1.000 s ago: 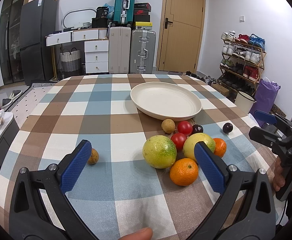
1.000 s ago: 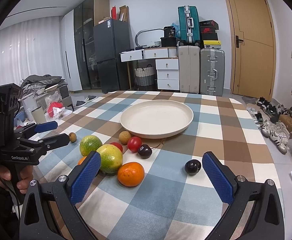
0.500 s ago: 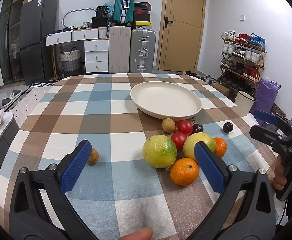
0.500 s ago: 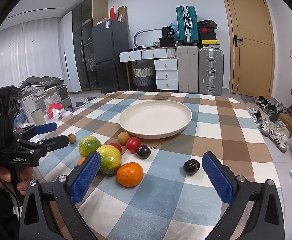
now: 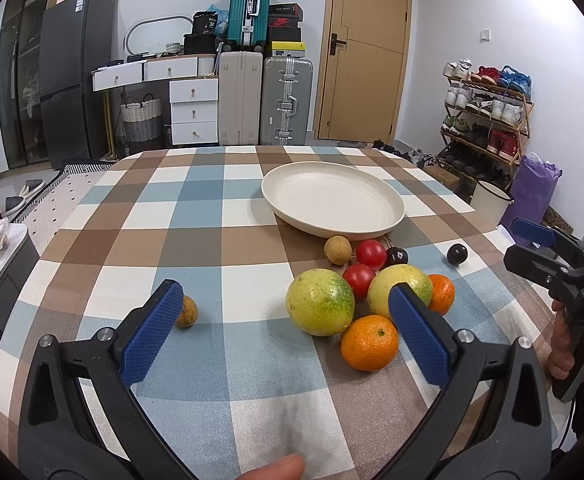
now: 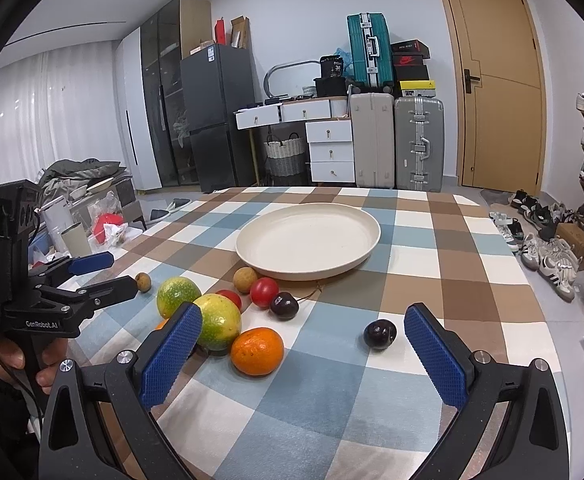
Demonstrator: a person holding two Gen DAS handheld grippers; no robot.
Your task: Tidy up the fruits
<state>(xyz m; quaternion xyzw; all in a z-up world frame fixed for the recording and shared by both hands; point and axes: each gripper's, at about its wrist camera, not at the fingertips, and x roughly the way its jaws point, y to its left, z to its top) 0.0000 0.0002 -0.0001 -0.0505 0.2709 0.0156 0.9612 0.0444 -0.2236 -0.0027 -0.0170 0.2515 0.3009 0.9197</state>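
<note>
Both grippers released, holding nothing | my right gripper (image 6: 299,344) nearest the orange (image 6: 257,351), dead ahead between its fingers | plate (image 6: 367,256) beyond, bare

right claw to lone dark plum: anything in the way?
No. In the right wrist view only bare checked cloth lies between the open right claw and the plum, which sits just inside the right finger.

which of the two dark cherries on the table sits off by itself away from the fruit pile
The dark cherry on the blue check near the right gripper. The other cherry touches the red tomato in the pile.
</note>
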